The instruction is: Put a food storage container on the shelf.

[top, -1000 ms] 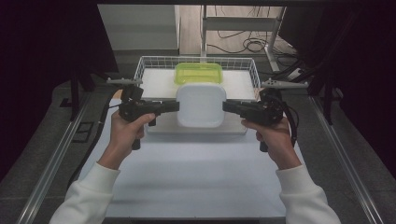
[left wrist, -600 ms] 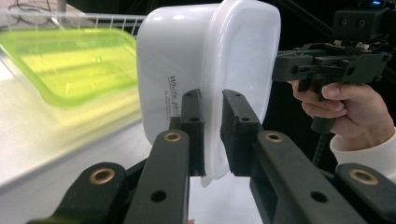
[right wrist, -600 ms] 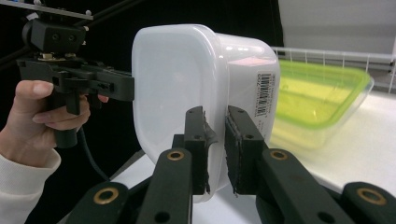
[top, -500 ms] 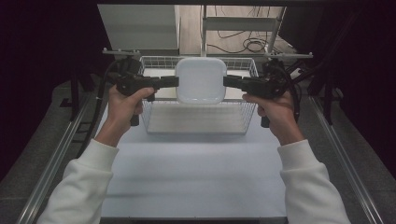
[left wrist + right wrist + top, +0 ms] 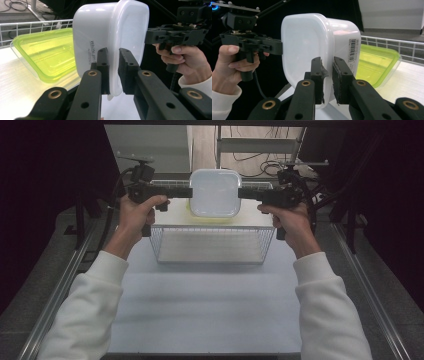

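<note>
**White tub clamped from both sides above wire basket**

Matte white table top (image 5: 210, 305) against a dark surround; a white wire basket (image 5: 215, 245) sits below the grippers. The left gripper (image 5: 189, 193) and right gripper (image 5: 241, 193) each have their jaws clamped on opposite rims of the white container (image 5: 215, 193), held in the air between them. It is smooth, translucent plastic with rounded corners. Beyond it lies a glossy yellow-green container (image 5: 47, 56), shallow and rectangular.

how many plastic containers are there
2. A white container is held in the air between the left gripper and the right gripper, above the wire basket. A green container lies on the surface beneath it. Others may be hidden behind.
</note>
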### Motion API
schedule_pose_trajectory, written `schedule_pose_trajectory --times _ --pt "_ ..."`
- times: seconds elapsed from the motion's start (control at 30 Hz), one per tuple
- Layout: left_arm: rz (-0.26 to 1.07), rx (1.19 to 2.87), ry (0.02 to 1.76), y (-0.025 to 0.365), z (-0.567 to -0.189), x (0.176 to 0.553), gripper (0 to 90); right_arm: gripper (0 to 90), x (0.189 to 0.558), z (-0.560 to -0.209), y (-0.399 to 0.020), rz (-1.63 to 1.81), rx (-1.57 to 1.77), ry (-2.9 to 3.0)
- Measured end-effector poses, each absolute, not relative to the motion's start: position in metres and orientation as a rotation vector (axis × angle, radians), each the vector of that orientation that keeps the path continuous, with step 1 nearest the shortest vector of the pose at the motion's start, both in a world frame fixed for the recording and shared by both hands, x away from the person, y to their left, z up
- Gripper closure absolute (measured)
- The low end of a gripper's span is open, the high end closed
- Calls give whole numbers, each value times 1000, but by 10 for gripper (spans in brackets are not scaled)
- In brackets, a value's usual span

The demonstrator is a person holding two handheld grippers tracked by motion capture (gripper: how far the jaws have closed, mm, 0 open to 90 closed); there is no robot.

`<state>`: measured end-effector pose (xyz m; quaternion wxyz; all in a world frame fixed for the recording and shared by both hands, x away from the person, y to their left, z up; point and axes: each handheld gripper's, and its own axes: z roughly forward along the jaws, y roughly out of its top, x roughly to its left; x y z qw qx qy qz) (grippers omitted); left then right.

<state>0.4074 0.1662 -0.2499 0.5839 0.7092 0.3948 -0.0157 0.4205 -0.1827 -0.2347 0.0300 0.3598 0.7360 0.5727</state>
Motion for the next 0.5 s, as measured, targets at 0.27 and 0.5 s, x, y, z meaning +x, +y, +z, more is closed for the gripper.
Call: schedule_pose_trajectory --times 0.27,0.5 --pt "-62 1659 959 169 -251 433 804 790 451 -237 -179 1745 1189 2288" --pt "-99 1651 991 171 -257 446 805 788 468 -243 -175 1733 1249 2313"
